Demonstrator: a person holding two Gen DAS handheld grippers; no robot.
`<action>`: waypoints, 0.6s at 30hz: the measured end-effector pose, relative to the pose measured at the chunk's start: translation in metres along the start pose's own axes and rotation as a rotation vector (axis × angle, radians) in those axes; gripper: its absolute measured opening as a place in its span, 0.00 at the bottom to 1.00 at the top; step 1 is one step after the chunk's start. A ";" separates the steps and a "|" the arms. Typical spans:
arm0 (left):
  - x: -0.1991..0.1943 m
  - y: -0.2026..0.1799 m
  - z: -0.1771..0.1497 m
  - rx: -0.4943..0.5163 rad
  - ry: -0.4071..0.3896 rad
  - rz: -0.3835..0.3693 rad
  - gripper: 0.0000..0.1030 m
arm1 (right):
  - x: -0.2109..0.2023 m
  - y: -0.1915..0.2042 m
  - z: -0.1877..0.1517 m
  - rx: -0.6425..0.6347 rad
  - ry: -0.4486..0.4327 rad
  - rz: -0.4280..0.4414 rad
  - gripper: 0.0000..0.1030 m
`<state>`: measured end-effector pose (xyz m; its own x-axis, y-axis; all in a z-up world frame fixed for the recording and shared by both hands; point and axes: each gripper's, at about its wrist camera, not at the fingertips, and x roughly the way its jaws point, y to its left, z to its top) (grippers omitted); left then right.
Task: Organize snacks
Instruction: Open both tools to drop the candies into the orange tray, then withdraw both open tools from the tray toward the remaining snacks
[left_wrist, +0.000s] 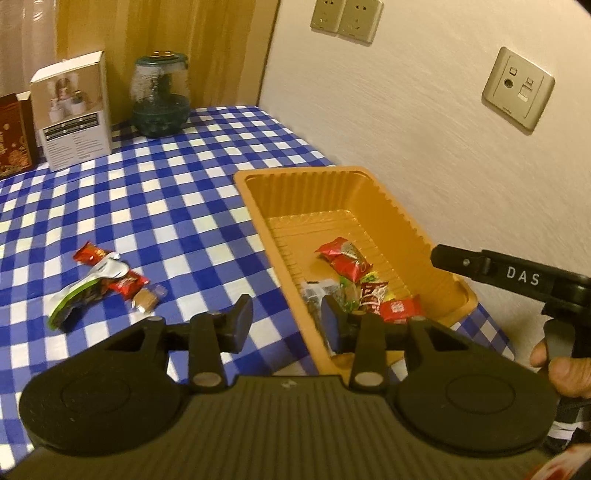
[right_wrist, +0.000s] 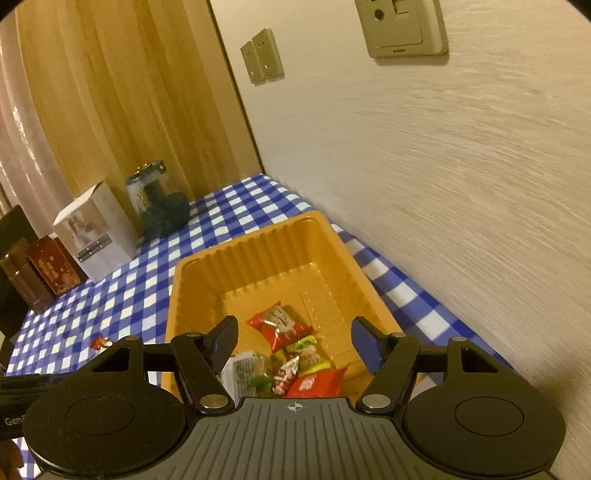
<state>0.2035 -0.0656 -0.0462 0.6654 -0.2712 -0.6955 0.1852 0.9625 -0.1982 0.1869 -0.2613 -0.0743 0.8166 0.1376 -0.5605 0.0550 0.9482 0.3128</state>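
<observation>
While jaws gape, snacks (right_wrist: 288, 354) below, tray (right_wrist: 258, 254)

Setting: home interior, a table pushed into a wall corner.
Table cover: blue-and-white checked cloth (left_wrist: 177, 192), household style.
Walls: cream textured wallpaper (left_wrist: 424, 155) meeting a light wooden panel (right_wrist: 129, 92).
Fittings: beige plastic double power sockets (left_wrist: 345, 16) and a beige data and aerial wall plate (left_wrist: 517, 88).
Shelf items: white cardboard product box (left_wrist: 74, 110), dark green glass jar with lid (left_wrist: 160, 96), dark red printed boxes (right_wrist: 55, 264).
Domestic detail: orange ribbed plastic tray (right_wrist: 258, 254) holding wrapped sweets (right_wrist: 280, 326).
</observation>
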 end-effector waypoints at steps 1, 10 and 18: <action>-0.004 0.001 -0.001 -0.003 -0.002 0.003 0.38 | -0.005 0.002 -0.002 0.001 0.000 0.001 0.66; -0.061 0.017 -0.021 -0.032 -0.029 0.049 0.45 | -0.044 0.033 -0.016 -0.013 0.002 0.029 0.66; -0.110 0.038 -0.042 -0.055 -0.051 0.108 0.49 | -0.073 0.066 -0.037 -0.037 0.013 0.068 0.66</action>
<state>0.1072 0.0010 -0.0063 0.7156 -0.1640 -0.6789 0.0717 0.9842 -0.1622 0.1095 -0.1978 -0.0408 0.8100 0.2053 -0.5493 -0.0217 0.9466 0.3217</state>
